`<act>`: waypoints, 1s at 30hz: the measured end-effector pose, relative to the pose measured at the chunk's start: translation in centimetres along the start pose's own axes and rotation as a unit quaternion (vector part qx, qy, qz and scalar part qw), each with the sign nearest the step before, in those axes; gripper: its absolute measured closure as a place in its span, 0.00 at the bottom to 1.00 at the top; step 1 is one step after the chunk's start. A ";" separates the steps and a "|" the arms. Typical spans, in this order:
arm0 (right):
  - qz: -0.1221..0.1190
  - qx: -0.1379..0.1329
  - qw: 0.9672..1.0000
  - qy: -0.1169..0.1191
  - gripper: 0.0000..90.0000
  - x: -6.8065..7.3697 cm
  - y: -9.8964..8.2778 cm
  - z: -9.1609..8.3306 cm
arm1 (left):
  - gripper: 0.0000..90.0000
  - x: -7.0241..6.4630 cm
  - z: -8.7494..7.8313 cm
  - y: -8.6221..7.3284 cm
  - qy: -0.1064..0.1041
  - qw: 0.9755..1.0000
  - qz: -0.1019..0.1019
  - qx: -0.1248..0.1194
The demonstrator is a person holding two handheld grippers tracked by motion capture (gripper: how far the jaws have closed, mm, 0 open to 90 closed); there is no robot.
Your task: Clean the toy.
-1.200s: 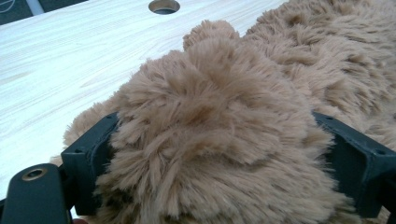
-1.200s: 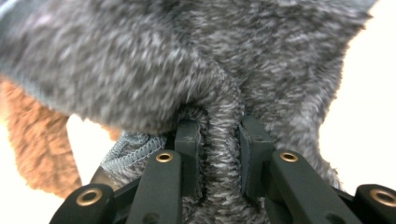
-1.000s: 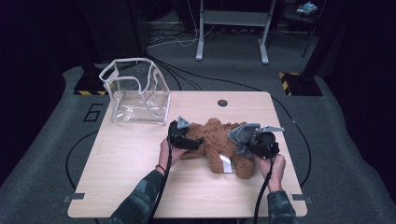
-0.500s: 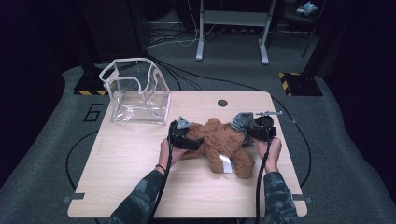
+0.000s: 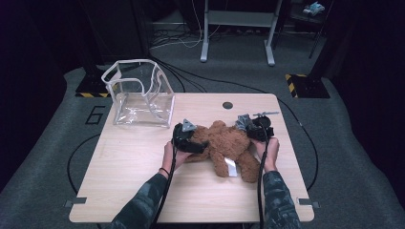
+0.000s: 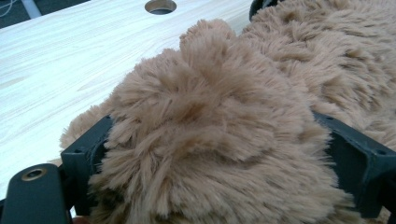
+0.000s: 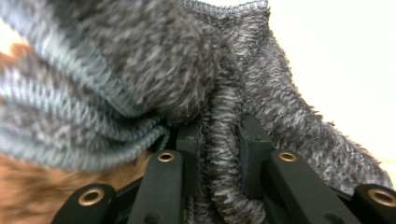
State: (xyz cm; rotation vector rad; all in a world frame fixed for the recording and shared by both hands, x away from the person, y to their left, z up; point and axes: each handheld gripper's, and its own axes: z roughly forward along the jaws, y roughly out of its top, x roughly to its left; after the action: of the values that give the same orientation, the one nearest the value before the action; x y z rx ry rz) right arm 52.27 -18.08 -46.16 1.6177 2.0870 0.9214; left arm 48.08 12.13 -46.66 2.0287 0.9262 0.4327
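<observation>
A light wooden table (image 5: 143,191) stands on grey carpet in a dark room, with a clear plastic box (image 5: 141,95) on its far left corner. In the middle of the table lies a brown teddy bear (image 5: 229,148) with a grey scarf (image 7: 140,70); the left gripper (image 5: 187,138) grasps a thick furry part of the bear, its jaws standing wide around the fur. The right gripper (image 5: 255,130), at the bear's right side, is clenched on a fold of the grey scarf, which sits pinched between its two jaws.
</observation>
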 end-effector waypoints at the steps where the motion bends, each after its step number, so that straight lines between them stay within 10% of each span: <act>1: -0.005 0.004 1.000 -0.008 0.83 0.0 0.0 0.0 | 0.13 0.0 0.0 0.0 0.000 1.000 0.000 0.001; 13: 0.005 0.046 0.991 -0.123 0.83 -1.8 -0.7 -0.6 | 0.13 0.0 -0.1 0.0 -0.001 1.000 0.000 0.003; 17: 0.034 0.022 0.995 -0.093 0.83 -2.5 -1.0 -1.8 | 0.13 0.0 -0.1 0.0 0.000 1.000 0.000 0.001; 22: 0.030 -0.036 0.999 0.000 0.83 -1.8 -0.5 -3.6 | 0.13 -0.1 0.0 0.0 0.001 1.000 0.000 0.001; 30: -0.001 -0.006 1.000 0.022 0.83 0.4 -0.2 -1.7 | 0.13 -0.1 0.0 0.0 0.001 1.000 0.001 0.000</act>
State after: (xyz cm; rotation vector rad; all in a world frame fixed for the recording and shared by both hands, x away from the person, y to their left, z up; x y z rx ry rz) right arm 50.94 -18.18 -44.95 1.6020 2.1075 0.9747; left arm 48.01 12.06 -46.64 2.0303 0.9257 0.4355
